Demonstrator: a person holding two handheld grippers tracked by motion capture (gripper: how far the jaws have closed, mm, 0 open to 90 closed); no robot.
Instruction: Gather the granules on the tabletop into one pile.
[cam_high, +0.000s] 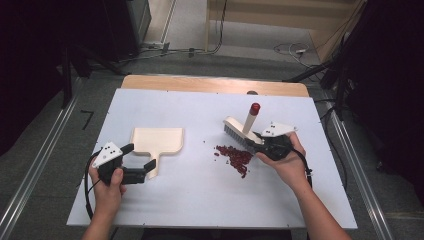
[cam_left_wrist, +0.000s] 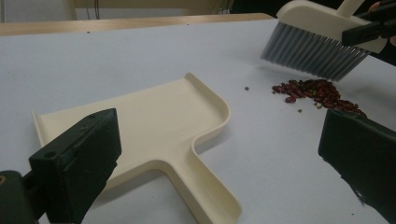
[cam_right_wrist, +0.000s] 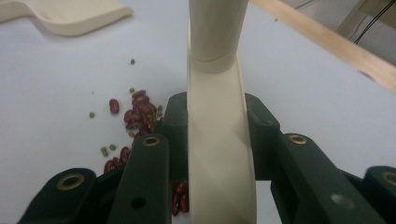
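High view shows your right hand-held gripper (cam_high: 261, 139) clamped on the cream plastic brush (cam_high: 240, 129) beside scattered red beans (cam_high: 234, 155), while your left hand-held gripper (cam_high: 140, 161), jaws apart, straddles the cream dustpan's (cam_high: 157, 140) handle on the white bench (cam_high: 200, 195).

Both black two-jaw grippers, left (cam_high: 136, 161) and right (cam_high: 256, 138), carry grey three-cornered plates with dark dots, brass-ringed screw holes and trailing black cables.
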